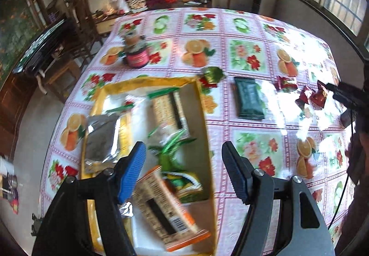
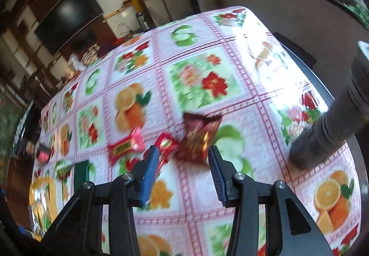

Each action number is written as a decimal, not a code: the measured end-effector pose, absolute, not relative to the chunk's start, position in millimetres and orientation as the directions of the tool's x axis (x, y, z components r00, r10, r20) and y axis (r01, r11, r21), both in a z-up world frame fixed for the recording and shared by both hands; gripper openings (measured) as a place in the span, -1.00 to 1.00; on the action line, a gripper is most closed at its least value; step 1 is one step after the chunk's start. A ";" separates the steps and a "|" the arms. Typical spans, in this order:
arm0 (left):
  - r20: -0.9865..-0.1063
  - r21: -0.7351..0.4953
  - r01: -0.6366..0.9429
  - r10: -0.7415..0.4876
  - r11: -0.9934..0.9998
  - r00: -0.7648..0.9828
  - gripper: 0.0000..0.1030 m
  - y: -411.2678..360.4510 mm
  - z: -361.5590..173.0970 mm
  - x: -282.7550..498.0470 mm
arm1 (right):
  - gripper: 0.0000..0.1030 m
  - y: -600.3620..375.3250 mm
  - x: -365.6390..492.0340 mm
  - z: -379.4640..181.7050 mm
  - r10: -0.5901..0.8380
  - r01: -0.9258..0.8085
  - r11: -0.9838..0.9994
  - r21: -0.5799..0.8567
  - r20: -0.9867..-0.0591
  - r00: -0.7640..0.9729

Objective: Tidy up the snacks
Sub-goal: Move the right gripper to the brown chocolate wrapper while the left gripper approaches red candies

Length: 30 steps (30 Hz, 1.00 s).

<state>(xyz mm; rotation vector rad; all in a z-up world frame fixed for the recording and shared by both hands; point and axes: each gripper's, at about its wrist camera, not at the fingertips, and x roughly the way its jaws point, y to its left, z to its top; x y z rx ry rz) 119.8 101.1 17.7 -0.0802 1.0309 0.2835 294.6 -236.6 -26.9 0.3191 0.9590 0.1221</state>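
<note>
A yellow cardboard box lies on the fruit-print tablecloth and holds several snack packs, with an orange-edged pack at its near end. My left gripper is open and empty, above the near end of the box. A dark green pack, a small green candy and several dark red packets lie on the cloth to the right of the box. My right gripper is open and empty. It hovers just short of a dark red packet and two red wrapped candies.
A dark jar with a pink label stands beyond the box. A grey sleeve rests on the table at the right. The table's right edge is close to it. Chairs and a cabinet stand off the far left side.
</note>
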 end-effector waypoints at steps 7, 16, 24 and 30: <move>-0.869 0.073 -0.216 0.168 0.974 0.465 0.34 77.2 8.0 142.8 | -0.08 -230.3 329.9 -49.2 0.184 0.047 0.968 0.246 -0.826 0.532; -0.866 0.080 -0.204 0.169 0.976 0.470 0.34 60.9 6.8 145.5 | -0.08 -188.3 317.3 -61.2 0.261 -0.130 0.965 0.227 -0.864 0.431; -0.861 0.074 -0.200 0.164 0.977 0.481 0.34 49.9 10.7 139.1 | -0.07 -145.9 251.6 -62.9 0.307 -0.400 0.897 0.188 -0.916 0.258; -0.874 0.041 -0.144 0.106 0.989 0.474 0.35 21.4 5.3 135.0 | -0.06 -155.8 198.6 -61.1 0.313 -0.449 0.870 0.206 -0.933 0.179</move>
